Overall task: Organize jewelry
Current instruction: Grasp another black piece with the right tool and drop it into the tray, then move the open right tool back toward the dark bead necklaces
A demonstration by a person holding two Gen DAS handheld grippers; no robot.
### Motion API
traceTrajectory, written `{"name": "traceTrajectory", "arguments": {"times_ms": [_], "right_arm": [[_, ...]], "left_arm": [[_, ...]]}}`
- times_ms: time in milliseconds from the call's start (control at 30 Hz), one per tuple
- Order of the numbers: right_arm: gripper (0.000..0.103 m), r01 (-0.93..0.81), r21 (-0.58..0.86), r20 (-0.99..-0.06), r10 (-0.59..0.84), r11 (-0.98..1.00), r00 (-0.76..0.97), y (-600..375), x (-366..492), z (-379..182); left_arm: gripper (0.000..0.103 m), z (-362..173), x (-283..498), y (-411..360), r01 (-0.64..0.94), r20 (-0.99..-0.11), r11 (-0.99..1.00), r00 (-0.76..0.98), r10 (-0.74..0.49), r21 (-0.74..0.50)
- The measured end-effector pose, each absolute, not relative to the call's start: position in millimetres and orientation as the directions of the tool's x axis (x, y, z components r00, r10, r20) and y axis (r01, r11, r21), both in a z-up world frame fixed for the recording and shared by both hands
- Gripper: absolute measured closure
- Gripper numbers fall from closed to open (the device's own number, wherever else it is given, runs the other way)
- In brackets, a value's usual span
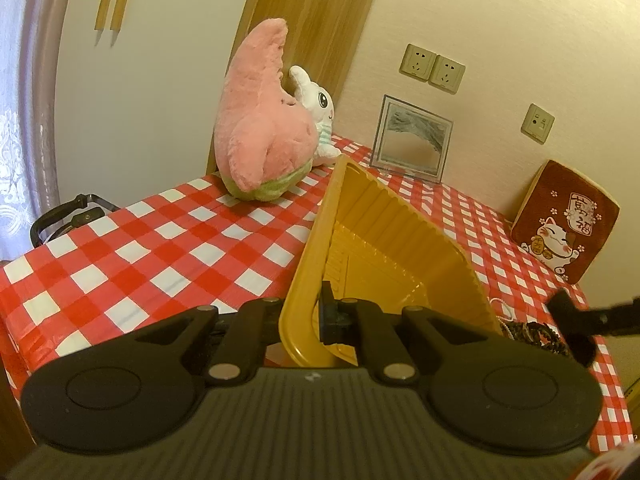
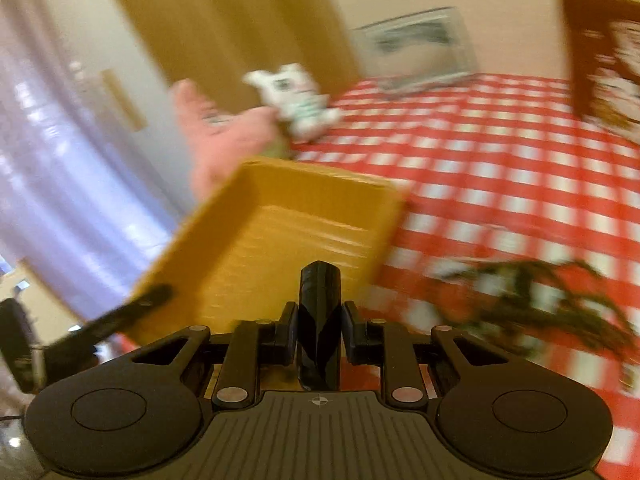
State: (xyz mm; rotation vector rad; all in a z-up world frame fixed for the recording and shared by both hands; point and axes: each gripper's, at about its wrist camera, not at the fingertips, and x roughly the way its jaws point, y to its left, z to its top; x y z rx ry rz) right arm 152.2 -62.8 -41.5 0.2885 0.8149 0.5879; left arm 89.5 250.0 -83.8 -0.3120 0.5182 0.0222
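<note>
The left gripper (image 1: 316,320) pinches the rim of the yellow tray (image 1: 384,240), holding it tilted above the checked cloth (image 1: 160,248). The right gripper (image 2: 320,332) is clamped on a dark, glossy cylinder (image 2: 320,300), perhaps a bangle. Loose beads (image 1: 532,330) lie tangled on the cloth just right of the tray. With the tray tipped like that, anything dropped in could slide out. Beyond, plush toys (image 1: 260,120) and a glass frame (image 1: 412,140) crowd the back wall.
</note>
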Motion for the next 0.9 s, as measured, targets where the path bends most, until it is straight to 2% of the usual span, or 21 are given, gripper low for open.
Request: {"name": "traceTrajectory", "arguments": {"times_ms": [267, 667, 700, 767, 900], "right_arm": [[0.080, -0.507, 0.488, -0.587, 0.697, 0.710, 0.412, 9, 167, -53], [0.079, -0.538, 0.454, -0.644, 0.679, 0.710, 0.352, 46, 173, -87], [0.077, -0.533, 0.462, -0.641, 0.682, 0.709, 0.353, 45, 173, -87], [0.060, -0.513, 0.491, -0.624, 0.695, 0.704, 0.358, 39, 174, -85], [0.055, -0.494, 0.499, -0.585, 0.697, 0.712, 0.414, 20, 165, -71]], "left_arm": [[0.096, -80, 88, 246, -0.106, -0.484, 0.951, 0.874, -0.050, -0.290], [0.096, -78, 86, 243, -0.106, -0.478, 0.950, 0.877, -0.050, -0.294], [0.096, -78, 86, 243, -0.109, -0.480, 0.949, 0.876, -0.048, -0.295], [0.096, -77, 87, 242, -0.104, -0.478, 0.950, 0.877, -0.052, -0.295], [0.096, -76, 88, 241, -0.097, -0.473, 0.950, 0.879, -0.057, -0.296]]}}
